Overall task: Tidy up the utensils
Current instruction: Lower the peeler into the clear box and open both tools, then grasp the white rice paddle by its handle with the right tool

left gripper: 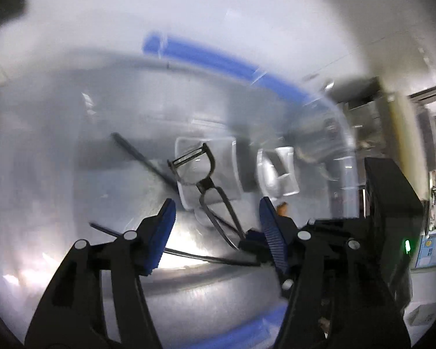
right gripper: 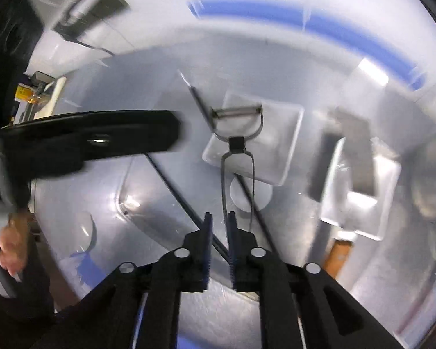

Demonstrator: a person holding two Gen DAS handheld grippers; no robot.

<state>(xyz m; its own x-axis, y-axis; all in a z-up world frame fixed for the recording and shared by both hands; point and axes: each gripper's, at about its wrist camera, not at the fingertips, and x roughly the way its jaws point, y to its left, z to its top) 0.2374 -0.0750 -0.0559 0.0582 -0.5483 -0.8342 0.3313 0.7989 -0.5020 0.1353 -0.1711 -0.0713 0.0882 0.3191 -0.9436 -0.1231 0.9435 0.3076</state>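
Note:
A black wire-handled peeler (right gripper: 237, 142) hangs out in front of my right gripper (right gripper: 219, 218), which is shut on the end of its handle. The same peeler (left gripper: 200, 171) shows in the left wrist view, with the right gripper's tip (left gripper: 251, 242) holding its handle end. My left gripper (left gripper: 218, 206) is open and empty, just below and around the peeler's handle. Under both lies a clear plastic bin (left gripper: 346, 133) with blue rim strips (right gripper: 348, 32). Thin black sticks (right gripper: 174, 186) lie in the bin.
Clear square containers (right gripper: 255, 145) (right gripper: 360, 197) sit in the bin; they also show in the left wrist view (left gripper: 279, 171). The left gripper's black body (right gripper: 87, 139) crosses the left of the right wrist view. A room with furniture (left gripper: 427, 151) lies to the right.

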